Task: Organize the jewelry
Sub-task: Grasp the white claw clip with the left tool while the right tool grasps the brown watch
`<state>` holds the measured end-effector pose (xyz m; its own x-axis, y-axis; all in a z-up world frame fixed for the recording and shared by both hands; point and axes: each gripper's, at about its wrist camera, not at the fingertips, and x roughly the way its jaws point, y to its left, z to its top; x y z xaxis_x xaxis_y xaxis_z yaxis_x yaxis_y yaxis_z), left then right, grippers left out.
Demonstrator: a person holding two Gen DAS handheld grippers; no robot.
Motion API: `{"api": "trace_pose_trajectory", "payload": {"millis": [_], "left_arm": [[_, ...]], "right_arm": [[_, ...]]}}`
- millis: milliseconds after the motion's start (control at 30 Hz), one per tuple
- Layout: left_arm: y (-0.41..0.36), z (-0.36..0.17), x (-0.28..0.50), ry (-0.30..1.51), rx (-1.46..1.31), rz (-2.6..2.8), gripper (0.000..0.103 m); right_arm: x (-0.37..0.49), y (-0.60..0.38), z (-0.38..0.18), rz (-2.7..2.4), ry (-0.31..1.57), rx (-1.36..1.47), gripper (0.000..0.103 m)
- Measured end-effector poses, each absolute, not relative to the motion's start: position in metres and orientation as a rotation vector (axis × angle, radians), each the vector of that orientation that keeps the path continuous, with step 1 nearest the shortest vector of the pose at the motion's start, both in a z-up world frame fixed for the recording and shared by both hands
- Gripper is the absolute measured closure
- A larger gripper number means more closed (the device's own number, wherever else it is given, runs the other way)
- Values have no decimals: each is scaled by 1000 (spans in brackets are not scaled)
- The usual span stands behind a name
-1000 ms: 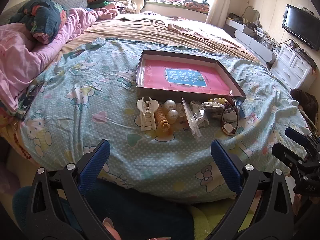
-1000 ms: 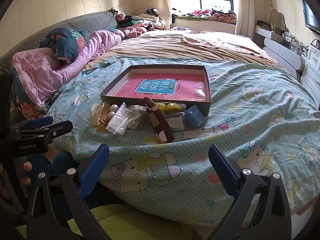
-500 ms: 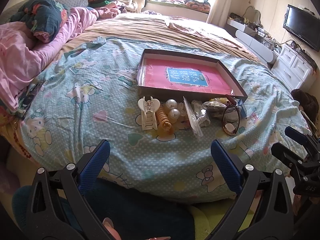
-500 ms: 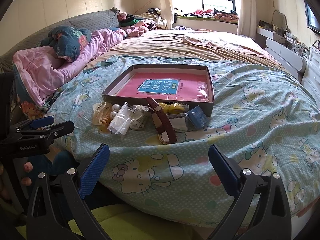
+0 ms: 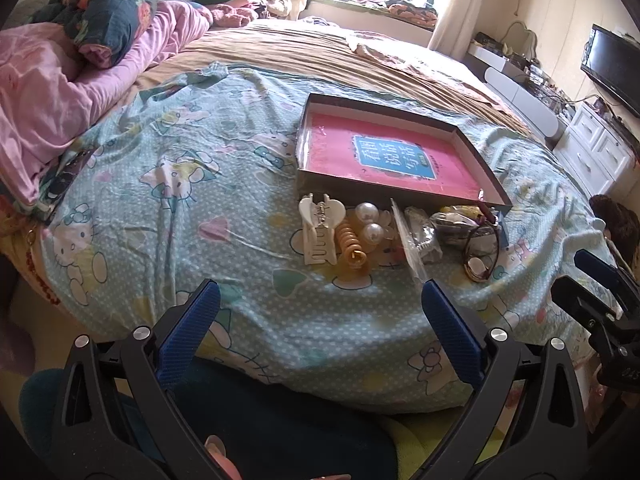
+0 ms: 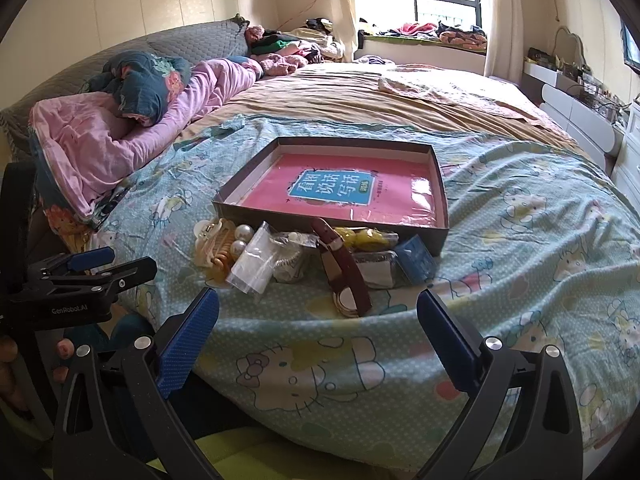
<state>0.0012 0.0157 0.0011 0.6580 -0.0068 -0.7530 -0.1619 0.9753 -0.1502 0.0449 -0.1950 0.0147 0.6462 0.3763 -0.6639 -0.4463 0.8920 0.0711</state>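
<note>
Jaws spread, jewelry (image 5: pixel 400 236) lies beyond

Home bedroom — bed (image 6: pixel 520 240), pillows (image 6: pixel 200 42), television (image 5: pixel 612 68)

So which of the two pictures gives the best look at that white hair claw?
The left wrist view: the white hair claw lies in full sight at the row's left end. In the right wrist view it is mostly hidden behind the orange coil clip.
</note>
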Motion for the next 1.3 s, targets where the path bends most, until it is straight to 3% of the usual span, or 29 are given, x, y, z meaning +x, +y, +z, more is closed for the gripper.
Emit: {"api": "trace_pose_trajectory", "payload": {"millis": [867,933,1033,1233,1300], "left_arm": [[47,-43,76,975,-309,46,9],[45,-47,83,985,-308,38,14],[46,-52,92,999,-306,33,27],[46,-61,102,1009,-309,1,59],[46,-59,101,993,-303,-8,77]], "right_arm": [[96,-171,-10,474,766,-123,5],[97,-170,-11,475,759,-131,6],[102,-171,-16,479,777,-133,15],[115,-174,-26,466,814,-121,30],[118,-175,-29,465,814,-119,37]]}}
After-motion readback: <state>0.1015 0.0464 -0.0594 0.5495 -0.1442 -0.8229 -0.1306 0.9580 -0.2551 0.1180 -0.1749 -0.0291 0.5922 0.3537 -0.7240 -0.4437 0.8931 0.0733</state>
